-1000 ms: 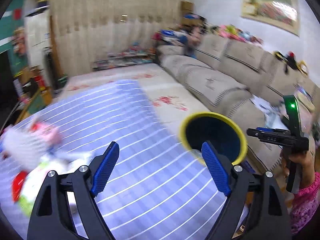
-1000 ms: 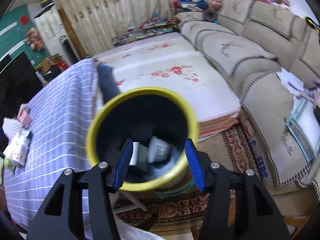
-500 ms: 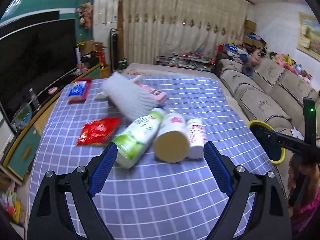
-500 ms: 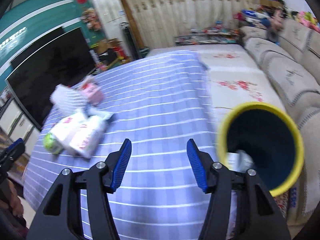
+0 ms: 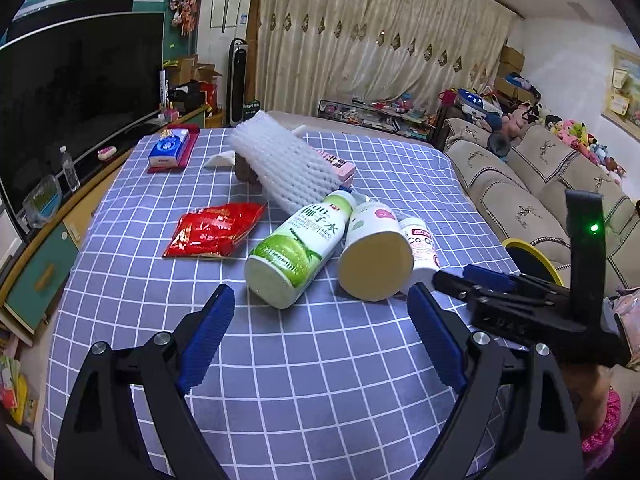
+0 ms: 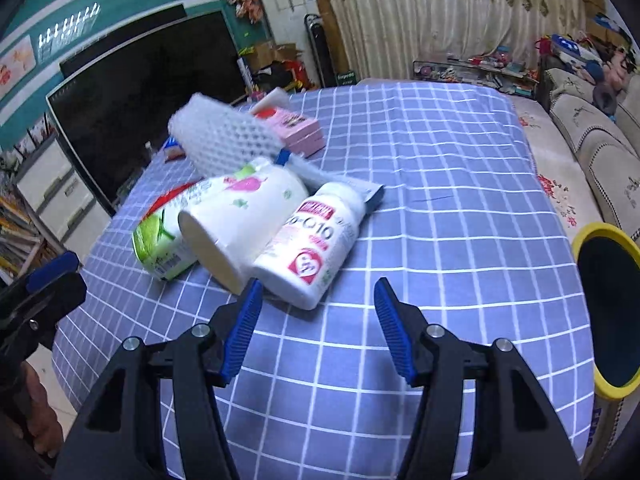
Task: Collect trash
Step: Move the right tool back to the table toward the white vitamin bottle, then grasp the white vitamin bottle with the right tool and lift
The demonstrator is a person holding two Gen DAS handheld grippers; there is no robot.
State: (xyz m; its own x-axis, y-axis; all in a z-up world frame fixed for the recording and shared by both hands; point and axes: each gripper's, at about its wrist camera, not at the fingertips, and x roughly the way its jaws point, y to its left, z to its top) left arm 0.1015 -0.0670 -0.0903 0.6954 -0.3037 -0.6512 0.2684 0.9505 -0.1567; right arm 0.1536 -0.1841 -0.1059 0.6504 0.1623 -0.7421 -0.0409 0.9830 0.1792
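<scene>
Trash lies on the blue checked tablecloth (image 5: 320, 364): a green-label bottle (image 5: 294, 250), a white paper cup (image 5: 374, 254) on its side, a white Co-Q10 bottle (image 6: 310, 240), a red snack bag (image 5: 214, 230), a white foam net sleeve (image 5: 286, 162) and a pink box (image 6: 294, 128). My left gripper (image 5: 320, 322) is open and empty, just short of the green bottle and cup. My right gripper (image 6: 318, 320) is open and empty, just short of the Co-Q10 bottle; it also shows in the left wrist view (image 5: 464, 280). A yellow-rimmed bin (image 6: 608, 312) stands off the table's right edge.
A tissue pack on a red tray (image 5: 170, 148) lies at the table's far left. A large TV (image 5: 76, 92) stands on a cabinet to the left. A beige sofa (image 5: 532, 192) runs along the right, with curtains behind the table.
Both grippers swung left from the bin to face the trash pile and moved closer to it. Both stayed open and empty.
</scene>
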